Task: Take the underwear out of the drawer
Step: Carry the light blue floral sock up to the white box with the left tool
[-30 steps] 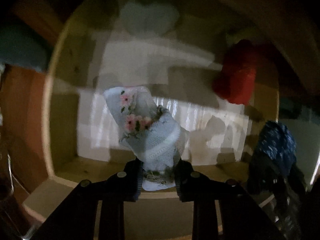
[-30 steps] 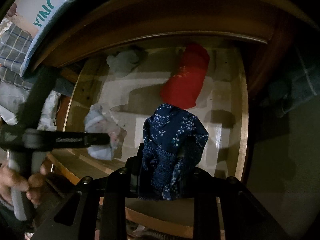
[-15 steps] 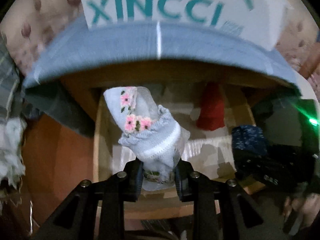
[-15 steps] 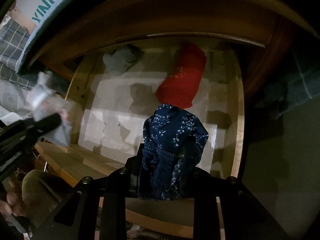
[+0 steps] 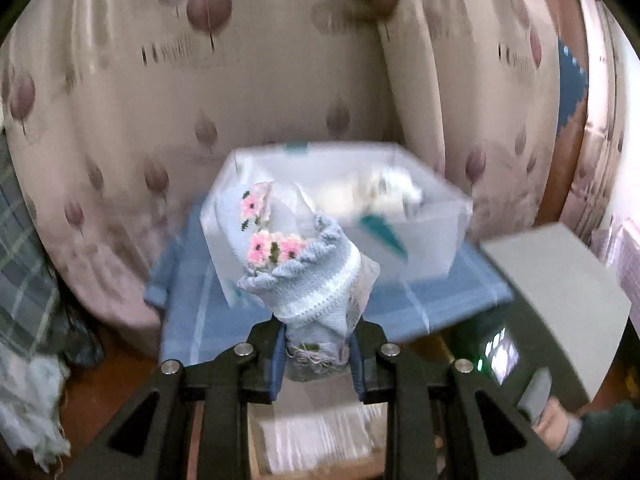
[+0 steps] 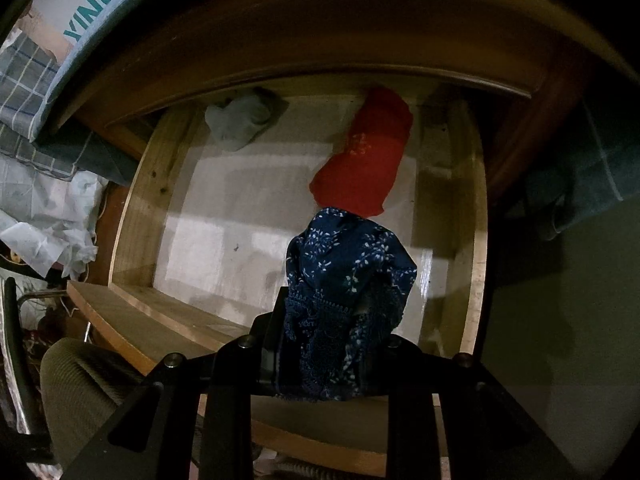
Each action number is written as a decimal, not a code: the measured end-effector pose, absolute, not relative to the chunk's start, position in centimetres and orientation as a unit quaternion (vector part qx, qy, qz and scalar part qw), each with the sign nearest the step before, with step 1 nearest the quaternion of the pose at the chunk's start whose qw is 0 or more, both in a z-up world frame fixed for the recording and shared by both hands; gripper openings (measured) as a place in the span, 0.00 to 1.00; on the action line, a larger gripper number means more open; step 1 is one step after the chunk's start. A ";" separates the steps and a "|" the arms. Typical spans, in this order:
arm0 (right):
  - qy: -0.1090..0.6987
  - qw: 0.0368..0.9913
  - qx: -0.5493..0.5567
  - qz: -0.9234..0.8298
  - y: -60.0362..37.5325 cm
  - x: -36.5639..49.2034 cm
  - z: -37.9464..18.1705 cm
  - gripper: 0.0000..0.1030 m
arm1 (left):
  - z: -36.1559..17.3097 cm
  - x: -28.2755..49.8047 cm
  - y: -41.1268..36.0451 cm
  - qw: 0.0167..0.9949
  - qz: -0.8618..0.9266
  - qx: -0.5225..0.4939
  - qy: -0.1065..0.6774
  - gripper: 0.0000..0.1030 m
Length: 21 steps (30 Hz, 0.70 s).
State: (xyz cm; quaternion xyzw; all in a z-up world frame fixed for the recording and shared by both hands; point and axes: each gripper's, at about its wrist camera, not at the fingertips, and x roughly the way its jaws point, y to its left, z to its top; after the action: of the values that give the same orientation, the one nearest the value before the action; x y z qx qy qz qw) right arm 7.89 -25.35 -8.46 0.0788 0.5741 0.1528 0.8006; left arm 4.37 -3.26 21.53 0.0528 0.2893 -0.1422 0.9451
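Two pcs gripped: my left gripper (image 5: 316, 354) clamps the pale floral pair (image 5: 304, 276) facing the white box (image 5: 424, 236) for drop-off, right gripper (image 6: 320, 364) pinches the navy pair (image 6: 348, 276) above the drawer (image 6: 132, 208), lifted clear.

We see pale leaf-print curtain (image 5: 240, 80) hanging far; translucent white box (image 5: 432, 236) resting on blue checked cloth (image 5: 440, 300) before it; grey box (image 5: 560, 300) near right; crumpled white paper (image 6: 44, 236) left.
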 end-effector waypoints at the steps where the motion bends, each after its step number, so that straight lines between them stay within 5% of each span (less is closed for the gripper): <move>1: 0.574 0.801 0.079 0.153 -25.3 7.9 -8.4 0.23 | 22.5 4.5 -2.9 0.947 -0.144 0.053 0.282 0.25; 9: 0.573 0.801 0.083 0.154 -25.5 7.8 -8.4 0.23 | 28.8 9.8 -2.4 0.965 -0.119 0.054 0.229 0.25; 21: 0.574 0.796 0.094 0.164 -25.5 7.9 -8.5 0.23 | 24.7 21.0 -2.3 0.941 -0.100 0.020 0.323 0.25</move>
State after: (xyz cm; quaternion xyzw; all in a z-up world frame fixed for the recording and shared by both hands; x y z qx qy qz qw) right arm 7.93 -25.54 -8.48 0.0945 0.5743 0.1639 0.7965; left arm 21.03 -2.32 24.67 0.0197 0.3234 -0.1000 0.9408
